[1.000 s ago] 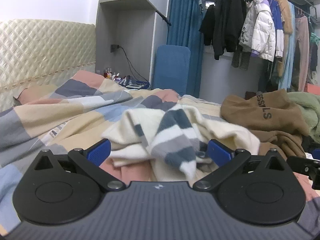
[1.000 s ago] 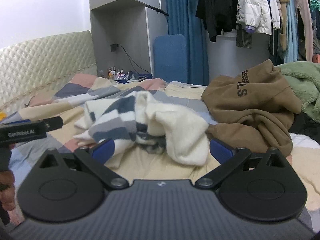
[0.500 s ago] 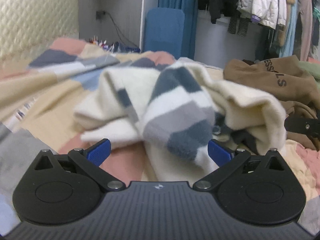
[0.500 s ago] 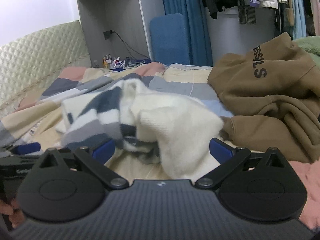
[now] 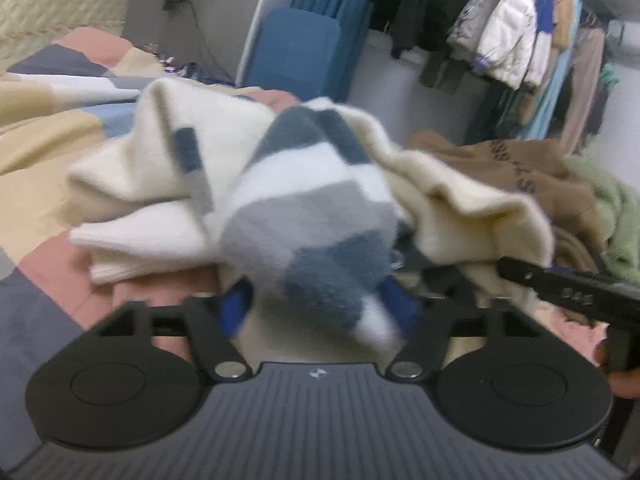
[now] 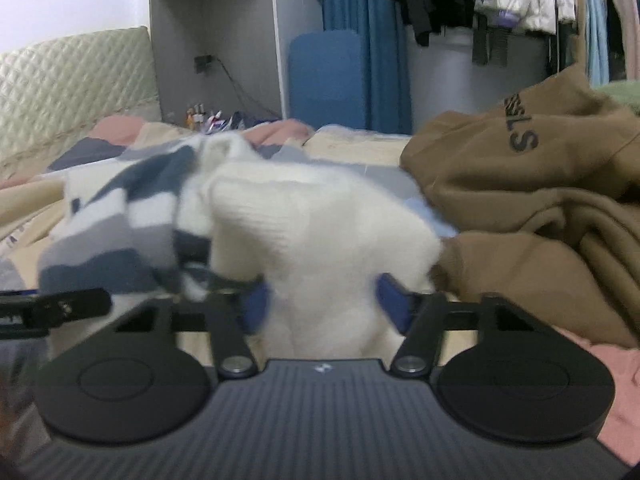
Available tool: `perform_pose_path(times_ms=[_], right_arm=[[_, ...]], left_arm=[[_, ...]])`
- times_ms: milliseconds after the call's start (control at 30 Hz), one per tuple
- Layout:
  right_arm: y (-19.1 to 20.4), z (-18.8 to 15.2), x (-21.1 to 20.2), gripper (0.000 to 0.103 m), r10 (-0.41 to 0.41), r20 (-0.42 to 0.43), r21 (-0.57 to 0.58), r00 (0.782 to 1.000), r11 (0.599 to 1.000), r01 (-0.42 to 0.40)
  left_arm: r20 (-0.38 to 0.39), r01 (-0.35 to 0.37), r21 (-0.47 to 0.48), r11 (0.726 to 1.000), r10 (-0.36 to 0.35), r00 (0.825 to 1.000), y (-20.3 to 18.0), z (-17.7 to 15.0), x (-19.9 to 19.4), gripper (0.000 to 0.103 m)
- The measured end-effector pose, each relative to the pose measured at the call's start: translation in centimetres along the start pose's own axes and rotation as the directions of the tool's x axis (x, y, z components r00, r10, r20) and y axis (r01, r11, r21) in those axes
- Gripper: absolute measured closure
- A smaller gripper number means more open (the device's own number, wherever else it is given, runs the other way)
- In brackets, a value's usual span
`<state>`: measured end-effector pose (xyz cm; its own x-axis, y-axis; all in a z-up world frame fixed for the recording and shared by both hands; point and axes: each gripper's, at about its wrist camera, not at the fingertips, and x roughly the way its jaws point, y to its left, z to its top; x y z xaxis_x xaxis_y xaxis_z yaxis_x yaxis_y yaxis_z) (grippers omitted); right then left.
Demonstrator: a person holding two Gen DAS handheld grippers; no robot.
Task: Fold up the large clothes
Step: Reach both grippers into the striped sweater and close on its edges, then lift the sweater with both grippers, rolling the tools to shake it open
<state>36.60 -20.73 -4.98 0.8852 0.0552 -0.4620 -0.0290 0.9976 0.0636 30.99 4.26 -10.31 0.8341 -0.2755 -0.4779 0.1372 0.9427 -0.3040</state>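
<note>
While the striped cream sweater (image 5: 280, 184) lies bunched on the patchwork bedspread (image 5: 44, 136), the left gripper (image 5: 318, 308) pinches its blue-grey striped fold. The right gripper (image 6: 320, 304) closes on the cream fold (image 6: 320, 232). A brown hoodie (image 6: 532, 200) crowds the right edge. Motion blur hides both contact points.
</note>
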Motion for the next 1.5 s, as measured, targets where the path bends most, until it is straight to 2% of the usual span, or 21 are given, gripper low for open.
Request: perform_pose_path(times_ms=[33, 100, 167, 233, 467, 633, 867, 1033, 1100, 1267, 1400, 1500], right_arm=[[-0.1, 0.1, 0.1, 0.059, -0.007, 0.0, -0.006, 1.0, 1.0, 0.007], [-0.2, 0.3, -0.1, 0.066, -0.004, -0.001, 0.007, 1.0, 1.0, 0.004], [-0.3, 0.4, -0.5, 0.073, -0.006, 0.007, 0.013, 1.0, 1.0, 0.006], [-0.2, 0.3, -1.0, 0.084, -0.016, 0.013, -0.009, 1.0, 1.0, 0.016], [-1.7, 0.5, -4.0, 0.087, -0.036, 0.054, -0.026, 0.998, 0.999, 0.038], [-4.1, 0.6, -6.6, 0.088, -0.031, 0.081, 0.067, 0.996, 0.997, 0.026], [-6.0, 0.3, -11.0, 0.088, -0.026, 0.151, 0.098, 0.988, 0.995, 0.011], [-8.0, 0.4, -13.8, 0.088, -0.035, 0.2, 0.154, 0.979, 0.988, 0.004], [-8.7, 0.3, -14.7, 0.088, -0.047, 0.218, 0.167, 0.975, 0.986, 0.01], [-10.5, -0.2, -15.5, 0.088, -0.094, 0.163, 0.212, 0.982, 0.975, 0.059], [-11.7, -1.2, -14.5, 0.088, -0.103, 0.035, 0.273, 0.994, 0.958, 0.09], [-12.0, -2.3, -12.8, 0.088, -0.091, -0.074, 0.288, 0.993, 0.951, 0.109]], left_arm=[[0.004, 0.019, -0.006, 1.0, -0.019, 1.0, -0.1, 0.1, -0.2, 0.051], [0.026, 0.048, -0.027, 0.998, -0.048, 0.999, 0.3, 0.3, -0.6, 0.073], [0.043, 0.056, -0.053, 0.997, -0.054, 0.998, 0.5, 0.2, -1.3, 0.084], [0.067, 0.071, -0.068, 0.995, -0.066, 0.996, 0.8, 0.2, -2.2, 0.09], [0.082, 0.027, -0.144, 0.989, -0.015, 0.996, 1.9, 0.6, -7.0, 0.093], [0.096, -0.041, -0.163, 0.986, 0.057, 0.994, 1.8, 0.7, -11.8, 0.094], [0.135, -0.125, -0.262, 0.957, 0.165, 0.977, 1.9, 0.9, -18.9, 0.094], [0.125, -0.151, -0.312, 0.938, 0.198, 0.972, 1.4, 1.1, -21.9, 0.094], [0.116, -0.158, -0.357, 0.921, 0.212, 0.97, 1.4, 1.7, -22.6, 0.094], [0.107, -0.178, -0.417, 0.891, 0.243, 0.964, 1.6, 1.9, -23.3, 0.094], [0.057, -0.172, -0.498, 0.85, 0.23, 0.972, 4.5, 0.3, -22.1, 0.094], [0.011, -0.178, -0.541, 0.822, 0.219, 0.976, 6.5, -1.0, -20.7, 0.094]])
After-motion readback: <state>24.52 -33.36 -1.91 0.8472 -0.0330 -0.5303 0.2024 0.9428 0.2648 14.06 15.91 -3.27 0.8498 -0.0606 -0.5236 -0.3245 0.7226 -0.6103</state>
